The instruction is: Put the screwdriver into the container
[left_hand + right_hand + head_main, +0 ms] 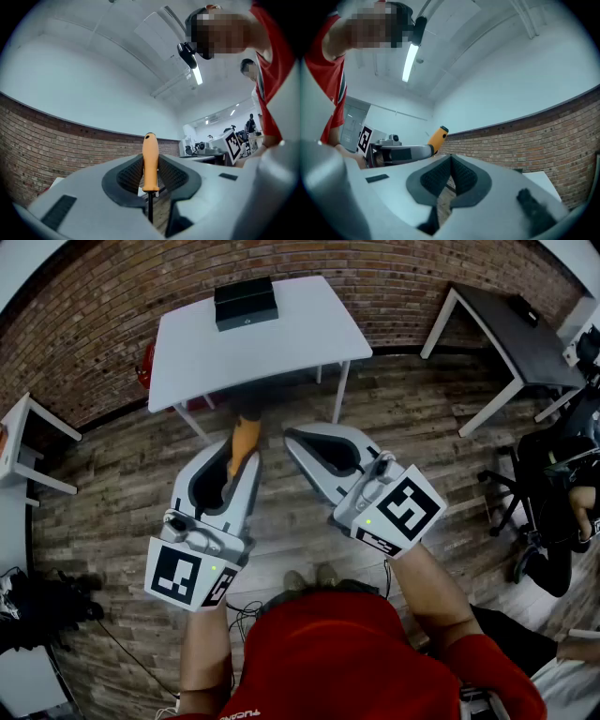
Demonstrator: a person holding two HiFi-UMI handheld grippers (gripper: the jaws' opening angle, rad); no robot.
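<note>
Holding the orange-handled screwdriver [247,431] in my left gripper [241,463], I have the pickup part of the job behind me. In the left gripper view the two ribbed pads pinch the orange plastic handle from either side. The rounded butt of the handle stands out past the jaw tips, and the thin dark shaft runs back between the jaws towards me. The tool sits straight along the gripper.

My right gripper [294,438] hovers just beside the left, at about the same height. Its own view shows the pads pressed together with nothing between them, so it carries nothing and plays no part in the hold.

The black rectangular box container [246,303] sits near the far edge of the white table [309,334], against the red brick wall [375,277]. From my head view the screwdriver is over the wooden plank floor [112,484], short of the table's near edge and well apart from the box. I cannot tell from here whether the box's top is open or lidded; it reads only as a dark block.

By my reckoning the task is roughly at its midpoint: grasp made, delivery not yet begun. What is left is to carry the tool forward over the table, bring it above the box, lower it inside and spread the left jaws to let it go. The grip looks firm enough for that carry.
</note>
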